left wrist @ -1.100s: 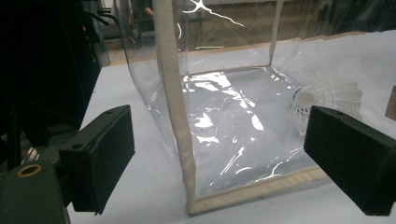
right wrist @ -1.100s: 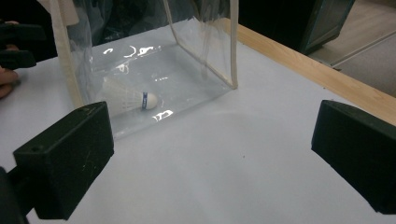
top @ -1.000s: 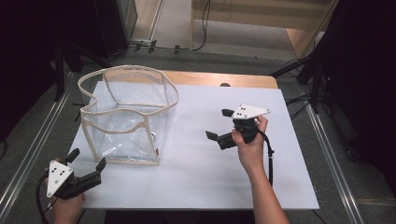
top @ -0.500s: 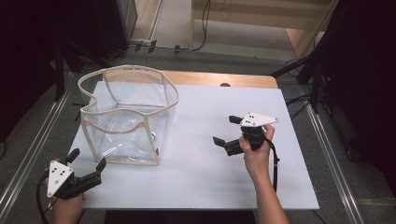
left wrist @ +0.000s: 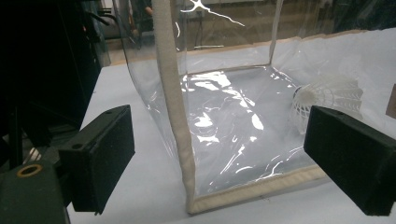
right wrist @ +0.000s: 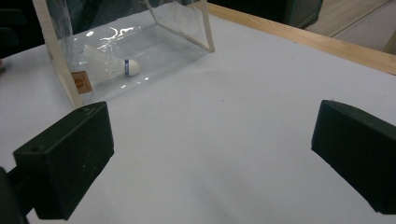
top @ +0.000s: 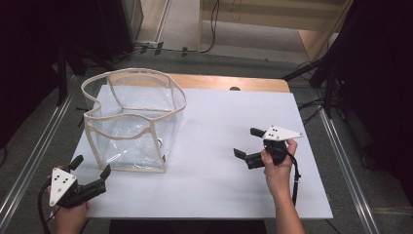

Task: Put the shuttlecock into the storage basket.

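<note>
My left gripper [top: 90, 170] sits with jaws apart at the table's [top: 234, 112] near left corner, just beside the clear bag [top: 134, 122]. A white shuttlecock [right wrist: 109, 63] lies on its side inside the bag. My right gripper [top: 248, 144] hovers empty, jaws wide, well apart from it.

We can read no words or numbers, a small brown tag [right wrist: 80, 82] on the clear bag [right wrist: 116, 42] has a round mark too blurry to read, a blue band on the shuttlecock [right wrist: 109, 65] shows no letters
</note>
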The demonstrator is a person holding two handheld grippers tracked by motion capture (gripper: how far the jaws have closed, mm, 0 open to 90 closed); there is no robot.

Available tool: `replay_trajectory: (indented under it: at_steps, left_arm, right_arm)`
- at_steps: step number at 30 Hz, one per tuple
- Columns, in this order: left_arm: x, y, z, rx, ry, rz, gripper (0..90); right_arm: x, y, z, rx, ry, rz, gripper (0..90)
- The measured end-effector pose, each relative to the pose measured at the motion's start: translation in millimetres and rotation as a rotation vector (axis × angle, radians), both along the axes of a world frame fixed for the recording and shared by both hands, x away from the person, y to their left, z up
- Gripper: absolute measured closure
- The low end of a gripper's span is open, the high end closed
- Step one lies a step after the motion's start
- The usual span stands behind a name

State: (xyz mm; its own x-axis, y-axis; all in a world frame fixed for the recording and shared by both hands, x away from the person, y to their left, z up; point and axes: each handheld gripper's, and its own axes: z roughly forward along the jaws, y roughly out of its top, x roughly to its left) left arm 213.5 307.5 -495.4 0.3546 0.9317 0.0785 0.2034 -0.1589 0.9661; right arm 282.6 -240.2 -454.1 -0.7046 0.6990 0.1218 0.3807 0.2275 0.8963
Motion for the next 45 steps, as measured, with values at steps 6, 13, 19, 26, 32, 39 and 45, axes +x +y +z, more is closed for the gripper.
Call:
replay_trajectory:
  at_steps: [6,13,19,26,32,39,45]
  left_arm:
    - [0.0,-0.1,-0.1,0.003,0.000,0.001,9.2]
    - [-0.1,-0.2,-0.1,0.004,0.000,0.000,9.2]
    - [-0.1,-0.2,-0.1,0.004,0.000,0.001,9.2]
    - [-0.1,-0.4,-0.1,0.006,0.000,0.000,9.2]
    - [-0.1,-0.3,-0.1,0.008,0.000,0.000,9.2]
    - [-0.2,-0.3,-0.1,0.009,0.000,0.000,9.2]
    - [-0.5,-0.4,-0.1,0.009,0.000,0.001,9.2]
  right_arm:
    - [-5.0,-10.2,-3.6,0.003,0.001,-0.017,0.0]
    - [-10.3,-20.5,-6.3,0.001,0.000,-0.037,0.0]
    - [-15.0,-28.9,-8.2,-0.003,0.005,-0.057,0.0]
    - [-20.4,-38.9,-10.0,-0.006,0.004,-0.076,0.0]
    - [-26.3,-49.5,-12.8,-0.001,0.009,-0.096,0.0]
    - [-33.4,-62.1,-14.2,-0.001,0.008,-0.121,0.0]
    - [-39.8,-72.3,-17.2,0.005,0.008,-0.142,0.0]
